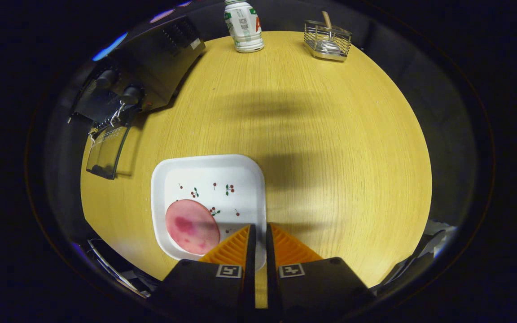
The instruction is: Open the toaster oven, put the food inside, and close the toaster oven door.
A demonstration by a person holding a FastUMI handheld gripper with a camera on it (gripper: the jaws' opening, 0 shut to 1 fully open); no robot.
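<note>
So your toaster oven [139,85] door [106,152] hangs open, the ham slice [192,226] waits on its plate [204,179], and your gripper [258,233] fingers are pressed together, empty.

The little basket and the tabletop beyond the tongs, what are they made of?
The basket looks like shiny metal wire: thin bright bars with gaps between. The tabletop looks like pale wood or wood-look laminate, matte, with fine grain lines. The tongs are nearly shut, holding nothing.

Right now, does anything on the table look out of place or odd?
Nothing is spilled or broken. The oven sits at the table's far edge, its door already hanging open. The ham slice lies off-centre in a near corner of the plate. The gripper's fingers are nearly shut, empty, over the plate's rim.
</note>
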